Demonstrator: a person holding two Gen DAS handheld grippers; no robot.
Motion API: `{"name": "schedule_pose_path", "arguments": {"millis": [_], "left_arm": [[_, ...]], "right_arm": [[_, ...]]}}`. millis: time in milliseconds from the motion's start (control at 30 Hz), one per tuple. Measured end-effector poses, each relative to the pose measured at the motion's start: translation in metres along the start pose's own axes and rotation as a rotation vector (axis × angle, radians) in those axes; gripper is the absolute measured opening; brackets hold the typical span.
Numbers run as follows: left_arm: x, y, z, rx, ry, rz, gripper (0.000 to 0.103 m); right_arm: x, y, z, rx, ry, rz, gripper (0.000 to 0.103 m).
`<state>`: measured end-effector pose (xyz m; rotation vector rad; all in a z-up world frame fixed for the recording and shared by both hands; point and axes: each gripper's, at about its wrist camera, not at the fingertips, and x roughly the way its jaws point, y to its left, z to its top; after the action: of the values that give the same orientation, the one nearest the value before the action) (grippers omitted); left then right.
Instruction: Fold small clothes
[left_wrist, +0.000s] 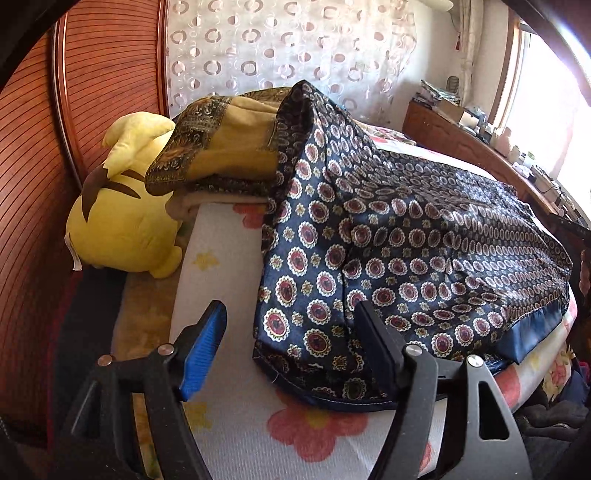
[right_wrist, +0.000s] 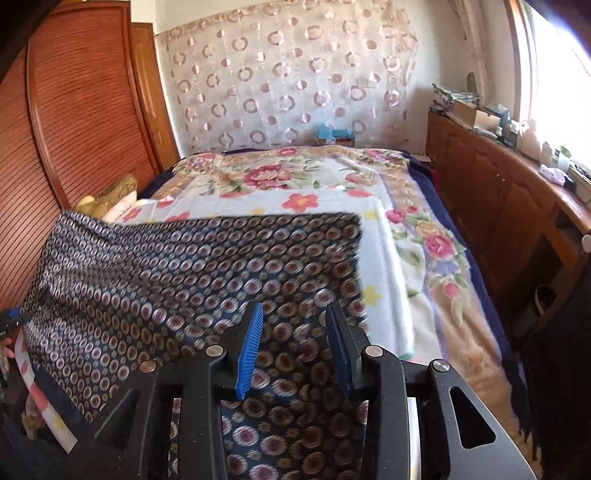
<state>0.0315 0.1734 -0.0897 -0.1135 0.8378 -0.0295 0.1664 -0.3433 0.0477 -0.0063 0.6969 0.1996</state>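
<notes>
A dark blue silky garment (left_wrist: 388, 236) with round red and white medallions lies spread on the flowered bed (left_wrist: 314, 424). Its far end is draped up over a pile. My left gripper (left_wrist: 289, 304) hangs open over the garment's near corner; the fingers straddle the cloth and neither pad presses on it. In the right wrist view the same garment (right_wrist: 177, 266) lies flat across the bed's near left part. My right gripper (right_wrist: 295, 306) stands open just above its near edge, with cloth under the gap and nothing pinched.
A folded gold and black patterned cloth (left_wrist: 229, 147) tops the pile at the bed's far end, beside a yellow plush toy (left_wrist: 122, 229). A slatted wooden wardrobe (right_wrist: 74, 122) stands to the left. A wooden cabinet (right_wrist: 491, 192) with clutter runs under the window on the right.
</notes>
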Motion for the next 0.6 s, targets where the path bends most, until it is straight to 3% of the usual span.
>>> {"name": "schedule_pose_path", "arguments": {"millis": [233, 433, 600], "left_arm": [[0.006, 0.001, -0.006, -0.001, 0.021, 0.010, 0.072], [0.006, 0.000, -0.007, 0.004, 0.020, 0.015, 0.072], [0.007, -0.002, -0.009, 0.013, 0.015, 0.022, 0.074]], "right_arm": [[0.016, 0.036, -0.032, -0.081, 0.077, 0.045, 0.037], [0.019, 0.065, -0.053, -0.137, 0.087, 0.091, 0.037], [0.018, 0.075, -0.067, -0.163, 0.080, 0.071, 0.049]]}}
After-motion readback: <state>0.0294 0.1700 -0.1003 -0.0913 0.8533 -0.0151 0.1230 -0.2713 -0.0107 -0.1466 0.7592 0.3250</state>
